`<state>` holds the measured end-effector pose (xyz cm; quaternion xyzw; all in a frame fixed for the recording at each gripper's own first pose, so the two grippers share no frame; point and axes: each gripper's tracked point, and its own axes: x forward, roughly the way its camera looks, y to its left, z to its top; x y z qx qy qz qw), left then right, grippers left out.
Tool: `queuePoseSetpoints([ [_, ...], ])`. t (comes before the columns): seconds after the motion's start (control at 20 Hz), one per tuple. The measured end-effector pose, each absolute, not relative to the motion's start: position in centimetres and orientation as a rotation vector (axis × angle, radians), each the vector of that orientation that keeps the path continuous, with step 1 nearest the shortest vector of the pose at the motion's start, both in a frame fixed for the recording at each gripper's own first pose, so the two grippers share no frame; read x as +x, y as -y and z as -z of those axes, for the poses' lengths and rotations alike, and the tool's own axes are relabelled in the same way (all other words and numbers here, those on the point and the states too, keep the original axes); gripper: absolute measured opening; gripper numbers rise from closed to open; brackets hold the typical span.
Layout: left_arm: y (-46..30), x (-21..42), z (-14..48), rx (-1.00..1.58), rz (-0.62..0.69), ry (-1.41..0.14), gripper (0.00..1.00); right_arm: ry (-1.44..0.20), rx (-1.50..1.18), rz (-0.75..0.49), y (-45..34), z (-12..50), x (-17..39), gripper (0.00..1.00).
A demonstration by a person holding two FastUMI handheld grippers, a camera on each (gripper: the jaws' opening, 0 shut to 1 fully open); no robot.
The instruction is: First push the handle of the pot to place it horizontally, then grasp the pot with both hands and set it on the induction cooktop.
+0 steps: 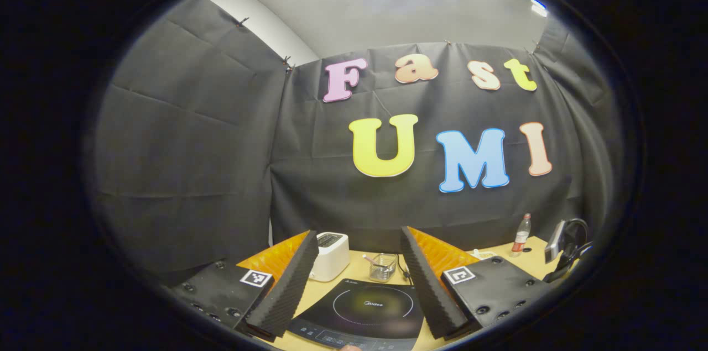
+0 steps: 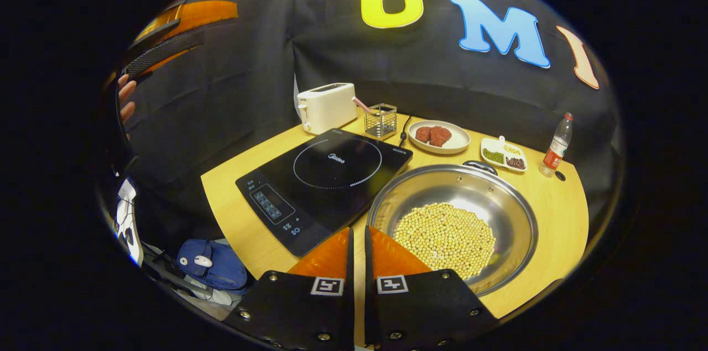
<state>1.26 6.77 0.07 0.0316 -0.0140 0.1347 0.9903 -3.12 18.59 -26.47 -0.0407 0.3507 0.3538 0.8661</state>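
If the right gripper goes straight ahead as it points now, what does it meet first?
Probably the pot of beans: the right gripper's shut fingers already point at its near rim, beside the induction cooktop. Depth is unclear.

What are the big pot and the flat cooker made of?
The pot looks like shiny steel: silvery, with bright reflections on its wall. The cooker looks like smooth black glass, glossy and flat, though the pictures can't confirm it.
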Motion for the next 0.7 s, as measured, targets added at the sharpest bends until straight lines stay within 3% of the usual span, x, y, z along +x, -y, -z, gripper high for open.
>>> queuePoseSetpoints([
  [0.15,-6.4,1.5,0.1,0.064,-0.268,0.025,0.96,-0.784,-0.074,-0.74,-18.2,27.8,-3.8,0.08],
  [0.2,-6.3,1.5,0.0,0.064,-0.268,0.023,0.92,-0.798,-0.071,-0.74,-18.1,28.2,-4.0,0.08],
  [0.25,-6.2,1.5,0.1,0.064,-0.266,0.021,0.97,-0.814,-0.066,-0.742,-18.0,28.5,-4.2,0.08],
  [0.45,-5.7,1.9,0.6,0.06,-0.257,0.017,0.96,-0.871,-0.054,-0.745,-17.7,29.8,-5.2,0.08],
  [0.5,-5.5,1.9,0.5,0.06,-0.255,0.017,0.92,-0.888,-0.05,-0.744,-17.6,30.1,-5.4,0.08],
  [0.65,-5.3,2.1,0.8,0.058,-0.247,0.013,0.96,-0.938,-0.037,-0.731,-17.1,31.2,-6.0,0.08],
  [0.7,-5.2,2.2,0.8,0.056,-0.245,0.012,0.92,-0.95,-0.033,-0.726,-16.9,31.4,-6.0,0.08],
])
